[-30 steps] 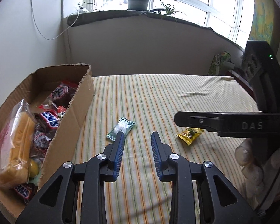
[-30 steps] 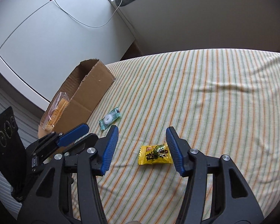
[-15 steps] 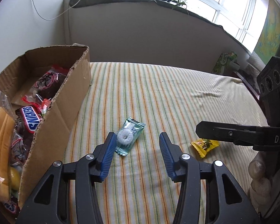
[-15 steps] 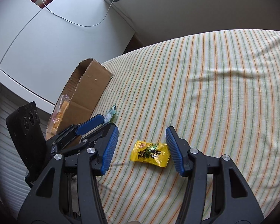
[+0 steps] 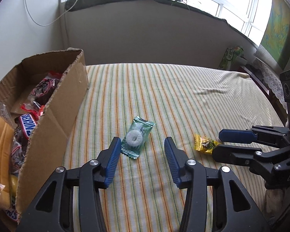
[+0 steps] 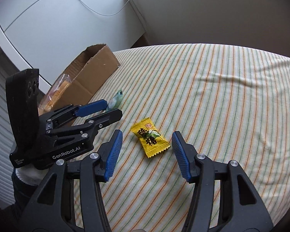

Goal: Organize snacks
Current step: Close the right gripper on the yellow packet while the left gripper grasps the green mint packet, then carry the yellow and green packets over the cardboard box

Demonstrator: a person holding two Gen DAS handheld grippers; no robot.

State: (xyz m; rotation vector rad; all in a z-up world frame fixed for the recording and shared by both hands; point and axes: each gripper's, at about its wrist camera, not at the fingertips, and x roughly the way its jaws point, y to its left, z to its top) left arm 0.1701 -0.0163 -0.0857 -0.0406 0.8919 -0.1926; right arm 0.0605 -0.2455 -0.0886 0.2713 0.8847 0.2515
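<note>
**A:** Beside the cardboard box [image 5: 54, 104] on the striped bed [image 5: 183, 100], which step?

**B:** Reaching. The left hand-held gripper [image 5: 141, 150], jaws just widened, nothing clamped, frames the green mint packet [image 5: 137, 136]; the right hand-held gripper [image 6: 147, 147] stands apart around the yellow candy [image 6: 150, 137].

**A:** Orientation?

**B:** The mint's long axis slants away rightward, seemingly; lower, close, carry boxward.
</note>
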